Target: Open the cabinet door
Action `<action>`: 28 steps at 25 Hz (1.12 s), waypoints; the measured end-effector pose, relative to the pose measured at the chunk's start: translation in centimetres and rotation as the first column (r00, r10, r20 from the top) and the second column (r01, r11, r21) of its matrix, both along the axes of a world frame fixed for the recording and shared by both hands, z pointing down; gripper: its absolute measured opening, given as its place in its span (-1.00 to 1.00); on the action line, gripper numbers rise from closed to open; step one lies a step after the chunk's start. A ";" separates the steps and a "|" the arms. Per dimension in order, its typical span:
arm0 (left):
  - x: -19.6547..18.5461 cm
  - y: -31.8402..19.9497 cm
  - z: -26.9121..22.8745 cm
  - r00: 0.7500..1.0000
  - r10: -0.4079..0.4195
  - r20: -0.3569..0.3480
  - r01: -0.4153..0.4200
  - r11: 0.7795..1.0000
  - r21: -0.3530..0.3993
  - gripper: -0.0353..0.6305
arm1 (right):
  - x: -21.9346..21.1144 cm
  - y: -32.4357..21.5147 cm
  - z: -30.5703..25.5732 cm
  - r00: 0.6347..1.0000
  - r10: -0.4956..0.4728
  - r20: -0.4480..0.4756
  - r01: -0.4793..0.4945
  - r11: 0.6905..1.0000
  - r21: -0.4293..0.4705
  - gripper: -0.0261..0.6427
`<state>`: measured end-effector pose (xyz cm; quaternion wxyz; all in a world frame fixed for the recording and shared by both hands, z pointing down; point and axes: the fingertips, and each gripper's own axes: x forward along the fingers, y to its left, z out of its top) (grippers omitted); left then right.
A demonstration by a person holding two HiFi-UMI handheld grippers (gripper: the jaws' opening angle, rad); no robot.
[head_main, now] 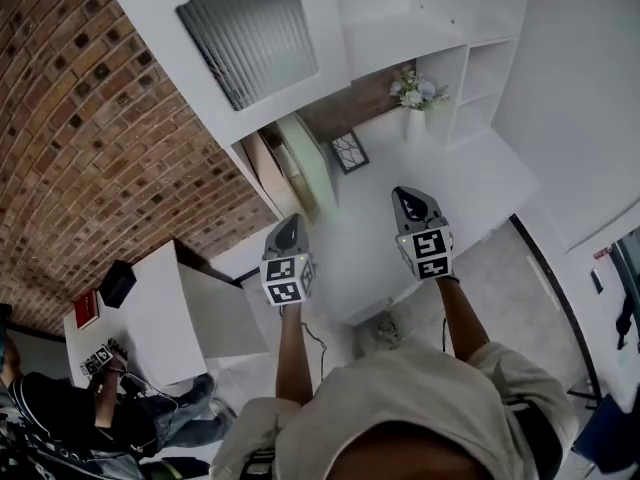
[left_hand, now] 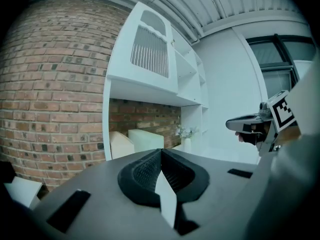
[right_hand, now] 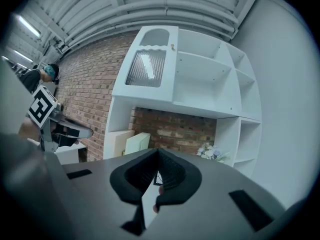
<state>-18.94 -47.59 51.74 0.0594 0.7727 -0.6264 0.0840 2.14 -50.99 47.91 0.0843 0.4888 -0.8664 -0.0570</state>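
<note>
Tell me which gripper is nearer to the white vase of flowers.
Right. The right gripper is roughly in line with the white vase of flowers, apart from it; the left gripper is farther off, to the left of that line.

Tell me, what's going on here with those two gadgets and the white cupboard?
A person holds a left hand-held gripper and a right hand-held gripper out in front of a white shelf unit. Both have their jaws together and carry nothing. The goal is the cabinet door with the ribbed pane, at the unit's upper left. It is shut, and neither gripper touches it. A vase of flowers stands on the counter below.
</note>
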 end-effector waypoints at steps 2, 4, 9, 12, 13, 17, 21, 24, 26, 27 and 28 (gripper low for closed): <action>0.1 -1.5 -0.1 1.000 -0.014 0.001 0.014 1.000 -0.001 -0.82 | -0.1 -1.8 0.0 1.000 -0.017 0.001 0.017 1.000 -0.002 -0.88; 0.1 -2.7 -0.1 1.000 -0.031 0.003 0.031 1.000 -0.004 -0.82 | -0.2 -3.4 0.1 0.999 -0.035 0.001 0.035 0.999 -0.004 -0.88; -0.1 -4.4 0.0 0.998 -0.062 0.010 0.063 0.998 -0.019 -0.82 | -0.4 -6.4 0.6 0.997 -0.069 0.021 0.070 0.998 -0.012 -0.88; -0.7 -4.5 0.7 0.997 -0.080 0.014 0.081 0.996 -0.028 -0.82 | -0.6 -7.4 1.3 0.997 -0.072 0.030 0.072 0.997 -0.019 -0.88; -1.0 -4.5 0.9 0.996 -0.086 0.016 0.087 0.996 -0.032 -0.82 | -1.0 -7.6 1.4 0.997 -0.075 0.034 0.076 0.997 -0.022 -0.88; -1.9 -4.7 1.6 0.996 -0.088 0.010 0.088 0.995 -0.043 -0.82 | -2.3 -8.3 0.6 0.995 -0.095 0.034 0.095 0.996 0.000 -0.88; -2.6 -4.8 1.0 0.997 -0.077 0.005 0.077 0.996 -0.039 -0.82 | -3.6 -9.4 -3.7 0.987 -0.129 0.101 0.124 0.991 0.051 -0.88; -2.8 -4.7 0.7 0.998 -0.065 0.001 0.065 0.997 -0.035 -0.82 | -4.4 -10.4 -7.8 0.974 -0.171 0.146 0.157 0.982 0.103 -0.75; -3.0 -4.5 0.5 0.998 -0.059 0.001 0.059 0.998 -0.027 -0.82 | -5.0 -11.1 -10.4 0.965 -0.209 0.159 0.189 0.973 0.134 -0.60; -3.2 -4.5 0.4 0.998 -0.058 0.001 0.058 0.998 -0.024 -0.82 | -5.4 -11.4 -11.8 0.961 -0.229 0.157 0.206 0.967 0.149 -0.56; -3.3 -4.5 0.3 0.998 -0.058 0.001 0.058 0.998 -0.021 -0.82 | -5.8 -11.8 -13.0 0.957 -0.249 0.151 0.224 0.961 0.164 -0.51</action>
